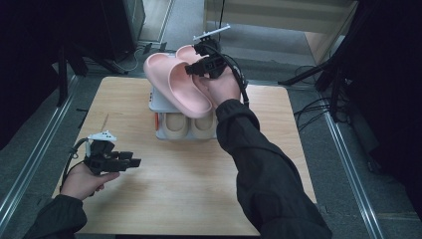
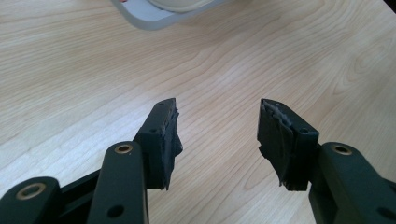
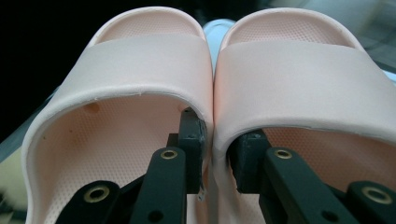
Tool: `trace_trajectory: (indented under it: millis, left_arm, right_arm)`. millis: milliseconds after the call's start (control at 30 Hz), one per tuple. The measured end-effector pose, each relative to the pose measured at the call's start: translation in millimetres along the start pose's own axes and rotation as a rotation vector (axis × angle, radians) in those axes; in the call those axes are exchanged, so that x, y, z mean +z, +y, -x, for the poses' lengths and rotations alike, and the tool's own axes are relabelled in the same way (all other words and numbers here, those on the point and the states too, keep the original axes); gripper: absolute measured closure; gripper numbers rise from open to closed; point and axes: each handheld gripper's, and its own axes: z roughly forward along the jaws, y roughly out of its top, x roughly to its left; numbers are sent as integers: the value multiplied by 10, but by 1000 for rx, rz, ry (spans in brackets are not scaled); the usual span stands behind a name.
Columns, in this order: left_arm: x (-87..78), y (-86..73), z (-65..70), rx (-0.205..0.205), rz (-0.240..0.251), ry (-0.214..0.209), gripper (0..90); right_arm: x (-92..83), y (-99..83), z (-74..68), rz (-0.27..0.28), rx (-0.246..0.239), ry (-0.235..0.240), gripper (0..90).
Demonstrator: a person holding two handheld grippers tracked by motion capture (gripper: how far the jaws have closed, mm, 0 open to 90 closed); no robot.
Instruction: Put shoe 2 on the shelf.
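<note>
Nearest the camera in the high view, a dark sleeve and forearm rose from the bottom edge to the right tongs (image 1: 195, 69), held up above the far side of the wooden worktop (image 1: 189, 189). These tongs were narrowed on a pair of pink slippers (image 1: 176, 82), one jaw inside each slipper, pinching the two inner walls together just under the straps. In the right gripper view the pink slippers (image 3: 210, 88) sat side by side and touching, and the jaws pressed their meeting walls from either side.

The slippers hung in the air above a pale grey tray (image 1: 155, 102) that stood on the far middle of the worktop. In the tray lay a pair of cream slippers (image 1: 189, 124), toes toward the person.

The left tongs (image 1: 135, 162) rested low over the near left part of the worktop, jaws wide apart with nothing between them. The left gripper view showed bare wood between the two pads (image 2: 170, 140) and a corner of the tray (image 2: 149, 18) farther off.

To carry the pair well, the grip probably had to stay firm on both walls at once, since soft foam could slip out, and the move had to be level and slow.

Count: two pink slippers, two cream slippers, one tray, two tongs.
</note>
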Motion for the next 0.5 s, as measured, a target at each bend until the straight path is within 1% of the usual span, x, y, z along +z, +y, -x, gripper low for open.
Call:
trace_trajectory:
  millis: [67, 100, 233, 300, 400, 433, 467, 500]
  left_arm:
    - [38, 32, 10, 9, -7, -11, 474]
    - [46, 42, 12, 15, -10, -13, 474]
    - [93, 93, 30, 26, -16, -31, 474]
    - [119, 117, 42, 33, -18, -37, 474]
    - [153, 150, 54, 43, -22, -48, 474]
    - [153, 150, 54, 43, -22, -48, 474]
    - [167, 163, 60, 45, -25, -52, 474]
    - [181, 177, 62, 52, -28, -55, 474]
  right_arm:
    - [60, 36, 19, 0, 36, -59, 771]
    - [118, 58, 33, 3, 64, -105, 770]
    - [244, 80, 53, 17, 154, -182, 770]
    - [311, 85, 55, 19, 185, -219, 770]
    - [402, 99, 52, 15, 235, -247, 769]
    - [429, 103, 49, 17, 246, -255, 769]
    - [429, 103, 49, 17, 246, -255, 769]
    - [478, 115, 40, 27, 276, -263, 768]
